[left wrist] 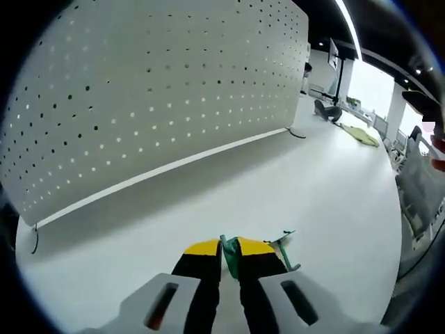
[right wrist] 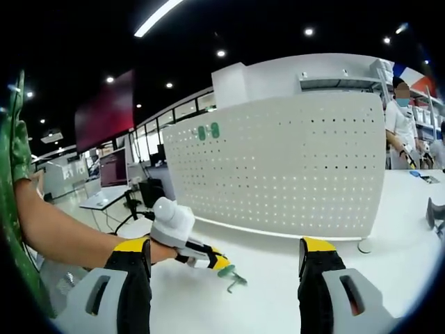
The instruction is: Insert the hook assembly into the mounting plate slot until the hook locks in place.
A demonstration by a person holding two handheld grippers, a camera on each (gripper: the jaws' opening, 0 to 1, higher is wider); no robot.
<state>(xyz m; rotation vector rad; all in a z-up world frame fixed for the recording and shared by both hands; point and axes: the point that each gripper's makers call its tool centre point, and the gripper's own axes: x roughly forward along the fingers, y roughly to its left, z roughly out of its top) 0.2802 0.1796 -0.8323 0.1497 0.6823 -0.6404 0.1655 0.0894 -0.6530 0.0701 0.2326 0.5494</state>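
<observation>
Left gripper [left wrist: 229, 254], jaws pinched nearly shut on the green hook [left wrist: 281, 249], which sits low over the white surface [left wrist: 299, 188] in front of the perforated board [left wrist: 153, 90]. In the right gripper view the same hook [right wrist: 233, 277] is carried at the left gripper's tip, well short of the board [right wrist: 292, 167], where two green pieces [right wrist: 208, 131] sit near its top left. Right gripper [right wrist: 226, 268], jaws wide and empty. Step in hand, as judged: carrying the hook toward the board; the next move calls for raising and aligning it with a slot.

White table [left wrist: 306, 202], dark ceiling, strip light [right wrist: 158, 17], red wall panel [right wrist: 104, 111]
</observation>
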